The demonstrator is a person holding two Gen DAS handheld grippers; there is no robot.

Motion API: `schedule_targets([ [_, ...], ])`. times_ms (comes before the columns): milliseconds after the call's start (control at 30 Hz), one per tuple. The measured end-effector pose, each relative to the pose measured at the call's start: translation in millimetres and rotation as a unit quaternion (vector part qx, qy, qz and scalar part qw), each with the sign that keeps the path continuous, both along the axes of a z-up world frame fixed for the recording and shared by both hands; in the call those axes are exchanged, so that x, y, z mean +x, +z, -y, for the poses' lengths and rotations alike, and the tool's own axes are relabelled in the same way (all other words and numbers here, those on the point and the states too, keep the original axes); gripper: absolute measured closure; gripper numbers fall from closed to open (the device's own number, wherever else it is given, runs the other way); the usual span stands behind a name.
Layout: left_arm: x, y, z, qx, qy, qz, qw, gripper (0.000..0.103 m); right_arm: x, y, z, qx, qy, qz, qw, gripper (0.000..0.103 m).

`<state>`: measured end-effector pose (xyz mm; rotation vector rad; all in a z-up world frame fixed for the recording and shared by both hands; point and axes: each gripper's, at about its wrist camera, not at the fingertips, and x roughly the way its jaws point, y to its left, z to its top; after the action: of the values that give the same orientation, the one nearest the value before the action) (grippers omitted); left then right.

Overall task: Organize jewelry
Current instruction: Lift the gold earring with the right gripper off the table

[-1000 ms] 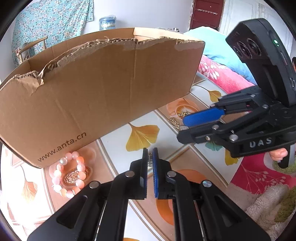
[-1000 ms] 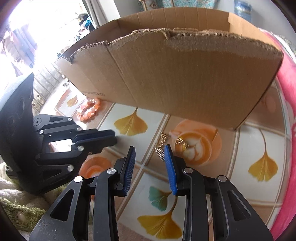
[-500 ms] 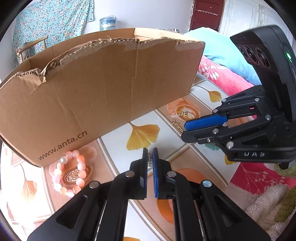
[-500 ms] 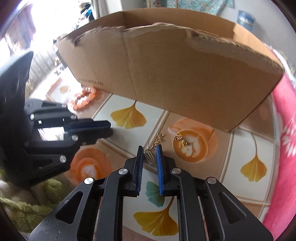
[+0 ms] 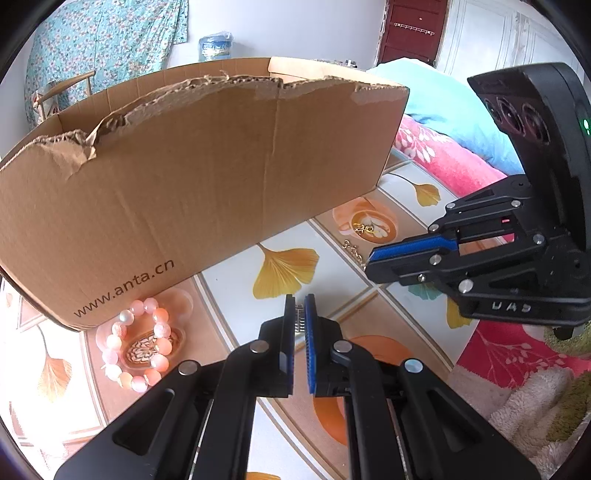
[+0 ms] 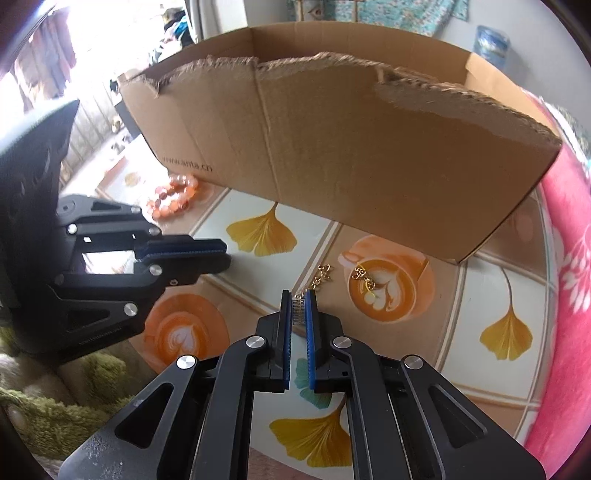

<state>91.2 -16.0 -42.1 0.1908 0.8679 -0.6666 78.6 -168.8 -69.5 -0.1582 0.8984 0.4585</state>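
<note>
My desk (image 5: 332, 291) wears a glossy cloth printed with yellow ginkgo leaves and orange latte cups in pale squares. Across the upper half of both views stands a brown corrugated cardboard box (image 5: 192, 177), its top edge torn ragged and a web address printed low on its side. Behind it, upper left in the left view, hangs a turquoise flowered cloth (image 5: 107, 40); a dark red door (image 5: 410, 29) sits at the top right, with pink and blue bedding (image 5: 443, 147) below it. A bracelet (image 5: 136, 347) of smooth round pink and peach beads lies at lower left, just beside the box's base. My left tool (image 5: 300, 317) is clamped on a small silver ribbed charm (image 5: 300, 320), held upright between its blue toothed pads. My right tool (image 6: 298, 312) is likewise closed on a small silver barred pendant (image 6: 297, 308), whose fine gold chain (image 6: 320, 277) trails over the cloth toward the centre of the right view. A second tangle of gold links (image 6: 364, 278) rests on a printed latte cup.
</note>
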Motion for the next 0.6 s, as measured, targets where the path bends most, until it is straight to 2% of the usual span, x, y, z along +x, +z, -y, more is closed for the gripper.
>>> schedule_targets([
  [167,0.8,0.4,-2.5,-0.006,0.000,-0.003,1.0000,0.098,-1.4,14.2,16.8,0.040,-0.013,0.003,0.999,0.098],
  [300,0.5,0.3,-3.1,-0.004,-0.001,-0.001,1.0000,0.098,-2.3,34.4,35.1,0.093,-0.024,0.007,0.995,0.098],
  [600,-4.5,1.5,4.4,0.007,-0.006,0.013,0.9999,0.103,-0.9,54.2,45.0,0.131,-0.036,0.030,0.990,0.098],
])
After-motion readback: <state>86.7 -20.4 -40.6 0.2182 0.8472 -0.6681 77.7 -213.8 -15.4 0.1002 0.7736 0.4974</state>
